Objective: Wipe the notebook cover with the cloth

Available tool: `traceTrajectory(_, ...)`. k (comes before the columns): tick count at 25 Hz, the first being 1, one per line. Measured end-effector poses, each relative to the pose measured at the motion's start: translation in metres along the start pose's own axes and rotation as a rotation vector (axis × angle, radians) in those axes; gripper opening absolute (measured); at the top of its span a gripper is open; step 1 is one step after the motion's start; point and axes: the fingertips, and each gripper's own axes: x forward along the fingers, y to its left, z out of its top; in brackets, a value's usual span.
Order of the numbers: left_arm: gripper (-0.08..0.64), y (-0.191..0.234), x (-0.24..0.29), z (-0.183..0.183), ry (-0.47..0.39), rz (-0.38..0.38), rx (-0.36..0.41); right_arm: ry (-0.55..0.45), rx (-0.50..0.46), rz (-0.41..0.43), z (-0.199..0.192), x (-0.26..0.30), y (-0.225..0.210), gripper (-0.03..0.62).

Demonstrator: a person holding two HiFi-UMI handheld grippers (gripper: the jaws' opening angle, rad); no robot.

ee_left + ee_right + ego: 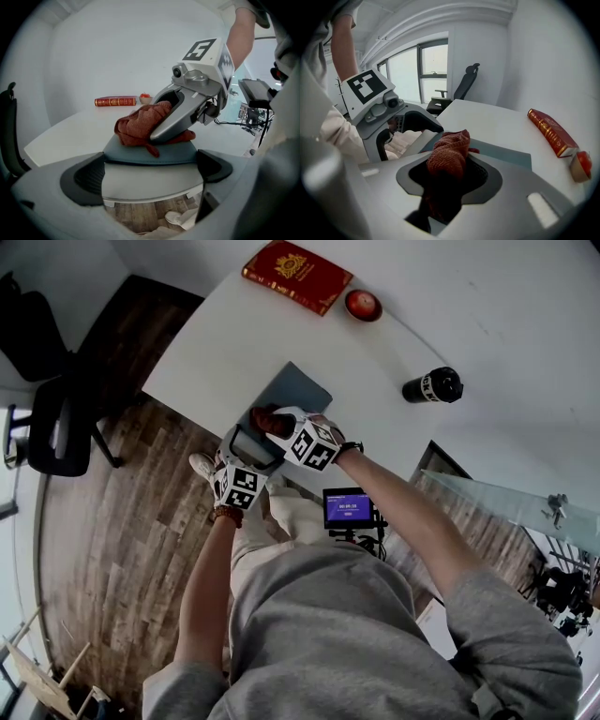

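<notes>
A blue-grey notebook (292, 390) lies at the near edge of the white table (487, 315). My left gripper (246, 452) straddles the notebook's near end (150, 153), one jaw against each side edge. My right gripper (274, 424) reaches in from the right, shut on a bunched rust-red cloth (263, 418). The cloth (138, 125) rests on the cover under the right gripper's fingers (176, 121). In the right gripper view the cloth (450, 150) fills the gap between the jaws, with the notebook (506, 153) beyond it.
A red hardback book (297, 275) and a small red dish (363, 305) lie at the far side of the table. A black cup (433, 386) lies on its side to the right. An office chair (56, 418) stands at left, a lit screen (348, 508) below the table edge.
</notes>
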Motion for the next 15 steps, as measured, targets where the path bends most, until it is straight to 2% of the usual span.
traceTrajectory(4,0.604,0.0,0.0,0.001,-0.003,0.0,0.002,-0.002,-0.023,0.031,0.002,0.001,0.012,0.16)
traceTrajectory(9,0.604,0.0,0.001,0.001,0.0,-0.001,0.002,0.006,-0.097,0.07,0.006,0.005,0.03,0.16)
traceTrajectory(15,0.604,0.001,-0.001,0.002,0.001,0.002,0.004,0.003,-0.114,0.139,0.011,0.007,0.051,0.161)
